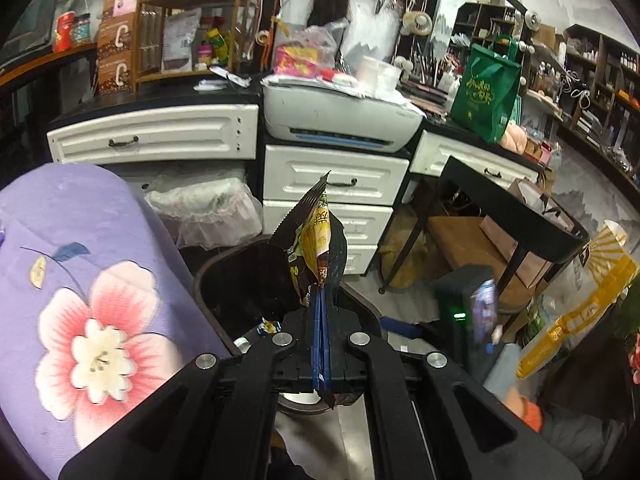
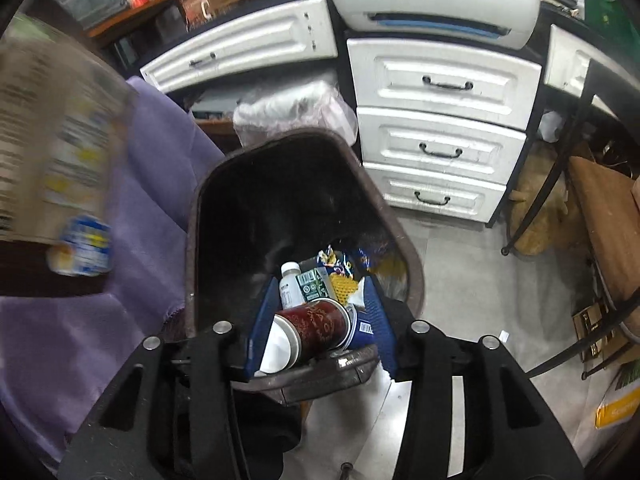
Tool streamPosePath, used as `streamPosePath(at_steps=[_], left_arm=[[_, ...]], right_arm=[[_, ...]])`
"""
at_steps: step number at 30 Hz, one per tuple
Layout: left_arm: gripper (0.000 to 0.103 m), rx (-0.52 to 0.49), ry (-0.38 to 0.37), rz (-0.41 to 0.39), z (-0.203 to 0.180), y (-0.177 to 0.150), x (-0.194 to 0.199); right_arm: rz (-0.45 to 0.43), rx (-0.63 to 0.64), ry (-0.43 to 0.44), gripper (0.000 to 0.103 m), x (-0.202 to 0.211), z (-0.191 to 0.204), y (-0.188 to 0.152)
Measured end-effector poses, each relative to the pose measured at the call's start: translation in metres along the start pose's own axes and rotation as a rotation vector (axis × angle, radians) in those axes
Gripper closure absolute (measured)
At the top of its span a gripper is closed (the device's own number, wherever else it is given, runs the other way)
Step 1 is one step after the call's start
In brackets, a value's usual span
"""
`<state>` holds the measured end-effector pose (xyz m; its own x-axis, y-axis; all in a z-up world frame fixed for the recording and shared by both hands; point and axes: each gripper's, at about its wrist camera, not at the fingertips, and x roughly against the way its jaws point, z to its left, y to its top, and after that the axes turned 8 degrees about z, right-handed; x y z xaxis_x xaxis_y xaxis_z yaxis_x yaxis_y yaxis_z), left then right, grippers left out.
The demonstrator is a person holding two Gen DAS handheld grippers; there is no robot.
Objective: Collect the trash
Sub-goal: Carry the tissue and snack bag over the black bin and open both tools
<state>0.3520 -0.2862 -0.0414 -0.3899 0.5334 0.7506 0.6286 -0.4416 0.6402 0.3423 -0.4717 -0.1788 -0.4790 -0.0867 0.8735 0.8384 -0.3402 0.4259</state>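
Your left gripper clamps the snack wrapper; right gripper gapes empty. Released early, it misses the bin.

At the left edge of the right wrist view, a printed package is smeared by blur and cut off, so its text cannot be read. The near rim of the dark bin is hidden behind the gripper body. In the left wrist view, a small purple item at right is blurred beyond telling.
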Motion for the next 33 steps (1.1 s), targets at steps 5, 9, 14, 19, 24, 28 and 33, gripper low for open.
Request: streamPosePath(at_steps=[5, 9, 14, 19, 24, 28, 33], left_arm=[[0.101, -0.009, 0.009, 0.05, -0.008, -0.003, -0.029], [0.101, -0.019, 0.022, 0.091, -0.013, -0.007, -0.051], [0.101, -0.012, 0.027, 0.145, -0.015, -0.009, -0.078], [0.101, -0.025, 0.054, 0.196, -0.018, -0.013, -0.105], [0.101, -0.018, 0.072, 0.236, -0.017, -0.015, -0.127], [0.101, -0.007, 0.089, 0.249, -0.014, -0.016, -0.137], [0.074, -0.012, 0.083, 0.259, -0.016, -0.016, -0.142]], right_arm=[[-0.05, -0.005, -0.024, 0.057, 0.03, -0.008, -0.01], [-0.07, -0.02, -0.044, 0.056, 0.046, -0.016, -0.018], [-0.083, -0.066, -0.036, 0.055, 0.06, -0.036, -0.028], [-0.09, -0.089, -0.044, 0.055, 0.066, -0.046, -0.037], [-0.101, -0.097, -0.052, 0.055, 0.072, -0.052, -0.041], [-0.11, -0.102, -0.052, 0.055, 0.076, -0.054, -0.042], [-0.119, -0.11, -0.051, 0.055, 0.079, -0.054, -0.043]])
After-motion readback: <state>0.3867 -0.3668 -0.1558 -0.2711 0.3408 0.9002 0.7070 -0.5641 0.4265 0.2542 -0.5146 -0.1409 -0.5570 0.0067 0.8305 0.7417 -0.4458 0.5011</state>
